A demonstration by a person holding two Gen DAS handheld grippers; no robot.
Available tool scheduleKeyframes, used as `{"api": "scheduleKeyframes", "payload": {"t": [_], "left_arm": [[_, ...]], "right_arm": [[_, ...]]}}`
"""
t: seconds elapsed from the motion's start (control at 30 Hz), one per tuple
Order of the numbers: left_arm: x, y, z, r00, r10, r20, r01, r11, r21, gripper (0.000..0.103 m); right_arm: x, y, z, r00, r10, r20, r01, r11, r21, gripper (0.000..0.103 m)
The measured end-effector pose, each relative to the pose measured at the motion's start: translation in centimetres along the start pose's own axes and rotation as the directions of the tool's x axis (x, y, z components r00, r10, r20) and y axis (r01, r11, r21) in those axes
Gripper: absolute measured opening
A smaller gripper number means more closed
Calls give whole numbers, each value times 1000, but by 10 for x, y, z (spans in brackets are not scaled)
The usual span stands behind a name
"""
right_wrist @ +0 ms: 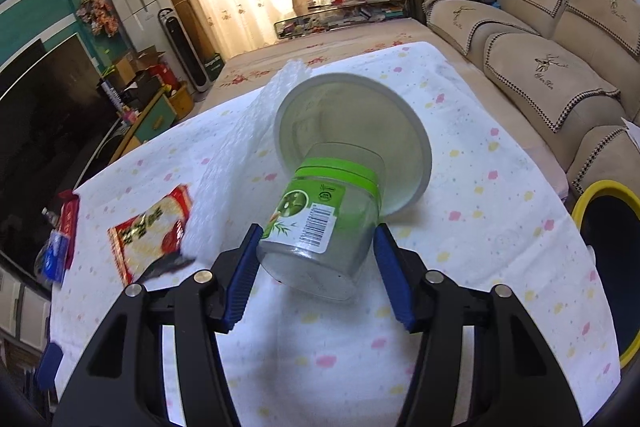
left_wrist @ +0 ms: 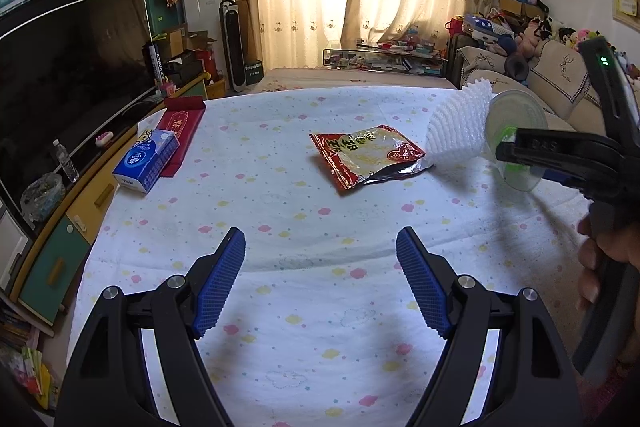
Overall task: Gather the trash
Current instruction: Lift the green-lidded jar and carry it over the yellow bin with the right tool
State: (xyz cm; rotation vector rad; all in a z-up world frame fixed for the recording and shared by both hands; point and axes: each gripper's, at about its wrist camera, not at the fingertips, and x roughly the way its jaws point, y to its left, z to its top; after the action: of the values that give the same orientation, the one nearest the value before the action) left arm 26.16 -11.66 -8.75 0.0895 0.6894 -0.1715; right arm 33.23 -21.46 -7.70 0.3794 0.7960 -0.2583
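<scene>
At centre frame of the right wrist view, the clear jar (right_wrist: 320, 223) is being pinched by the right gripper (right_wrist: 316, 251), lifted off the tablecloth (right_wrist: 480, 187). The left gripper (left_wrist: 320, 255) is being held spread and empty. Slipping is being risked, since only the smooth base is being gripped.

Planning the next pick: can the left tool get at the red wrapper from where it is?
Probably yes. The left tool is open and empty, and only bare cloth lies between it and the wrapper. The foam net touches the wrapper's far corner, off the approach line.
</scene>
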Motion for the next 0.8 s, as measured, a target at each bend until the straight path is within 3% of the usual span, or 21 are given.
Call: {"api": "scheduleKeyframes", "payload": {"t": [0.17,0.47,0.8], "left_arm": [[-1,-1,0,1000,-2,5,2,1000,2,77],[-1,-3,-1,1000,-6,0,6,1000,6,77],[3,-2,-3,1000,-15,-11,15,1000,3,77]], "right_arm": [[-26,-5,-22,999,45,-25,-46,997,-62,53],[-74,-54,-72,993,93,-75,-105,979,-176,53],[-127,-100,-90,990,141,0,-139,978,-154,51]]}}
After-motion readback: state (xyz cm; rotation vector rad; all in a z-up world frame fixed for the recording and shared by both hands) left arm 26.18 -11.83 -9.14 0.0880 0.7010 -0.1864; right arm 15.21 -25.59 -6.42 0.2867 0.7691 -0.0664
